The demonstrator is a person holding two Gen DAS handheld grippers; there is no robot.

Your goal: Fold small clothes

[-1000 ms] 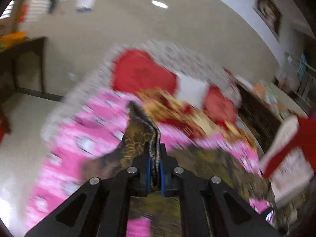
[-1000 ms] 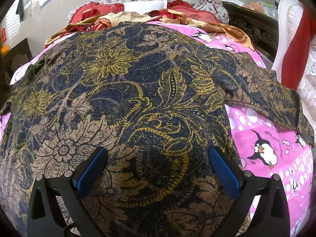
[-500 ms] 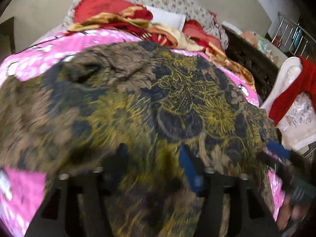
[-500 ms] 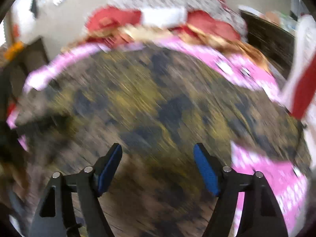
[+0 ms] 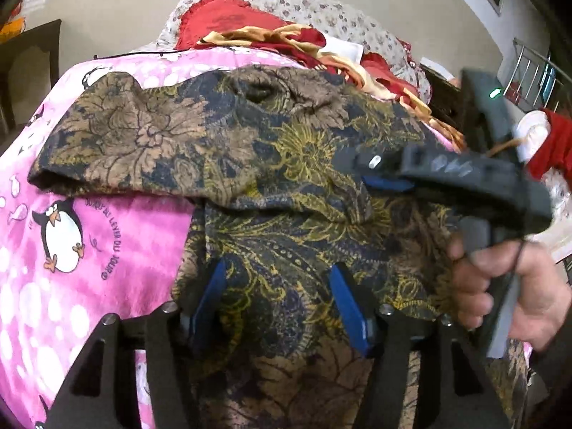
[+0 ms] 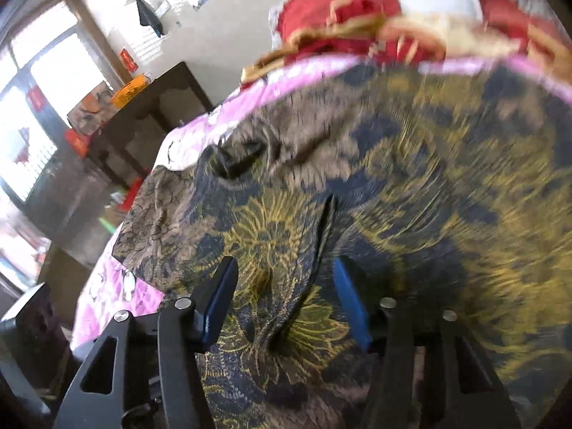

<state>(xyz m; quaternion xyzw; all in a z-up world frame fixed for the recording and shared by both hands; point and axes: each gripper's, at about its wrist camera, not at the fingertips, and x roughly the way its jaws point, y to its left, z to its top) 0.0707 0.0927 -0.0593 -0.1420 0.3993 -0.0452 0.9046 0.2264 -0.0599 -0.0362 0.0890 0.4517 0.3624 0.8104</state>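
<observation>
A dark blue, brown and gold floral garment [image 5: 286, 164] lies spread on the pink penguin blanket [image 5: 107, 236], with its left sleeve folded over the body. My left gripper [image 5: 277, 286] is open and empty just above the garment's lower part. My right gripper [image 6: 284, 286] is open, its fingers either side of a raised fold of the garment [image 6: 321, 236]. In the left wrist view the right gripper [image 5: 386, 182] reaches in from the right, held by a hand [image 5: 507, 286].
Red and gold bedding [image 5: 271, 39] and a floral pillow [image 5: 321, 7] are piled at the head of the bed. A dark wooden table [image 6: 143, 118] stands to the left of the bed. A white chair with red cloth [image 5: 550, 143] is at the right.
My left gripper has let go of the sleeve, opened and dropped low over the garment. The sleeve now lies folded across the body. My right gripper has swung left toward the fold.
</observation>
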